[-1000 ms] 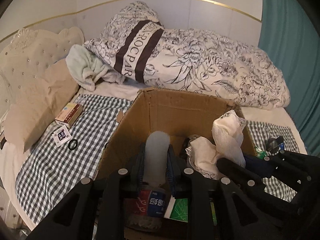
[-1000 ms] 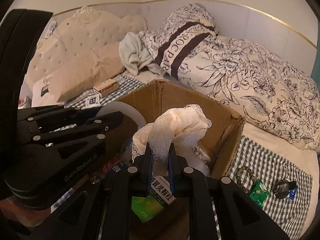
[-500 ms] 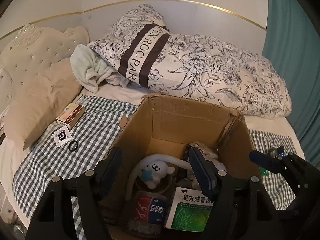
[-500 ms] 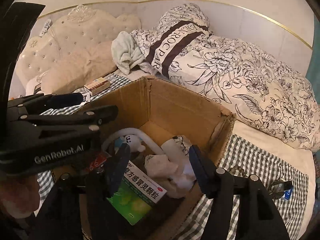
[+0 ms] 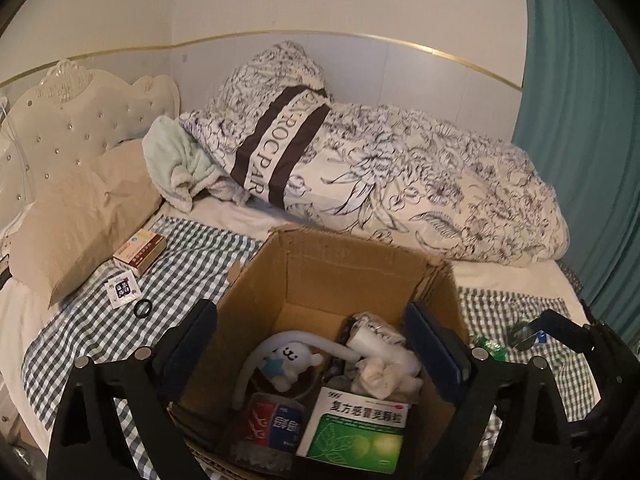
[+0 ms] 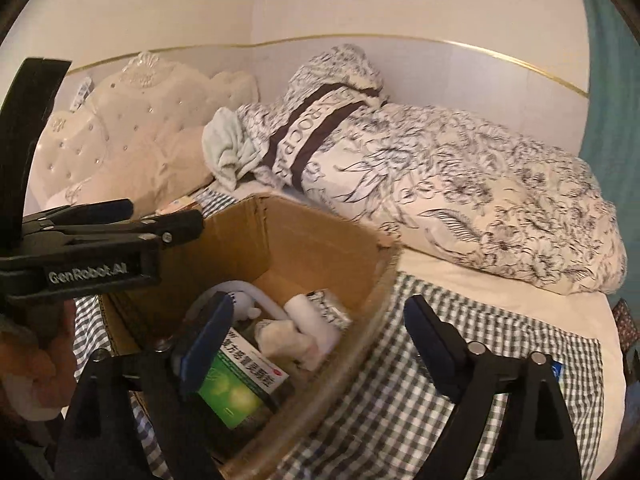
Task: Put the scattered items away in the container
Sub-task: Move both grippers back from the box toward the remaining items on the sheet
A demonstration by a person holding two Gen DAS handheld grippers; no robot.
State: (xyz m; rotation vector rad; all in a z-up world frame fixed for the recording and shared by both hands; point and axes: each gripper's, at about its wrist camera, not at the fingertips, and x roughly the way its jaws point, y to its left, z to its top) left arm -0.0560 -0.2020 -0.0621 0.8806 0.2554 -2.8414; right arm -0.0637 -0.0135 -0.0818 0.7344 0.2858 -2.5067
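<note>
A cardboard box (image 5: 352,268) stands open on the checked bedspread. Inside lie a white bear fan (image 5: 288,360), a cream lace cloth (image 5: 384,372), a green medicine box (image 5: 356,428) and a red-blue tube (image 5: 276,424). My left gripper (image 5: 312,344) is open and empty above the box. My right gripper (image 6: 320,336) is open and empty over the box's right rim (image 6: 372,304). On the spread to the left lie a medicine carton (image 5: 140,250), a small sachet (image 5: 122,290) and a black ring (image 5: 143,307). To the right lie green packets (image 5: 490,346) and a dark item (image 5: 524,334).
A floral duvet (image 5: 400,172) and a mint towel (image 5: 180,160) are piled behind the box. A beige pillow (image 5: 80,220) and a tufted headboard (image 5: 72,120) are at the left. A teal curtain (image 5: 580,120) hangs at the right.
Both grippers opened: the left let go of the white fan, the right let go of the lace cloth. Both items now lie in the box. Both grippers have drawn back and up.
</note>
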